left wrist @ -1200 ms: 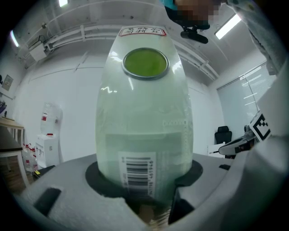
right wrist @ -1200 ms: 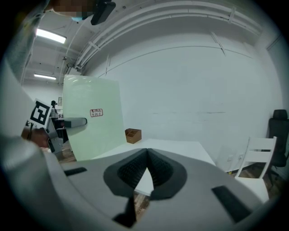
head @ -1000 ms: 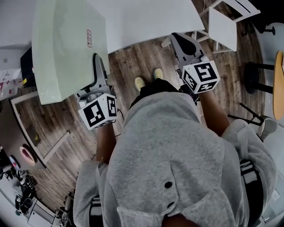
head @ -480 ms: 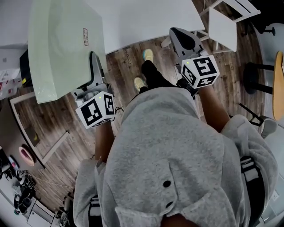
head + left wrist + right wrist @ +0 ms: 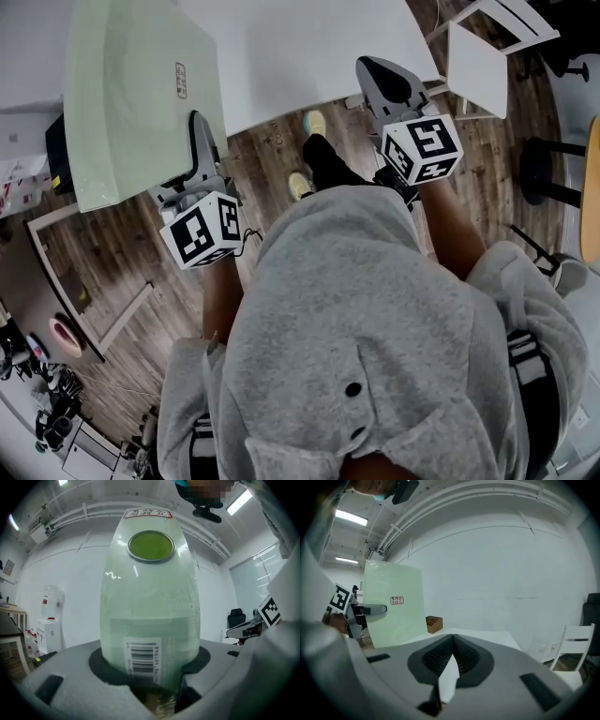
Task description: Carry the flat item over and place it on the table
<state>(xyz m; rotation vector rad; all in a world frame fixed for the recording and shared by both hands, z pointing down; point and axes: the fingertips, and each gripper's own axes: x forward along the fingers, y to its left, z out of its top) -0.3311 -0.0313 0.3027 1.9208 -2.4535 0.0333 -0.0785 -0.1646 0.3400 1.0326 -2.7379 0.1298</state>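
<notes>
The flat item is a pale green board with a small label near one edge. It hangs partly over the white table at the upper left of the head view. My left gripper is shut on its near edge. In the left gripper view the board rises straight up from the jaws, showing a barcode label and a ringed round hole. My right gripper hovers at the table's near edge, shut with nothing in it; its pads meet. The board shows to its left.
A small wooden organiser box stands on the table. A white chair is at the table's right end, with a black stool beyond it. A dark box sits at the left. The person's feet stand on wood floor.
The person has stepped toward the table. The board and my left gripper have shifted up and left over the table's corner; the right gripper has moved up slightly.
</notes>
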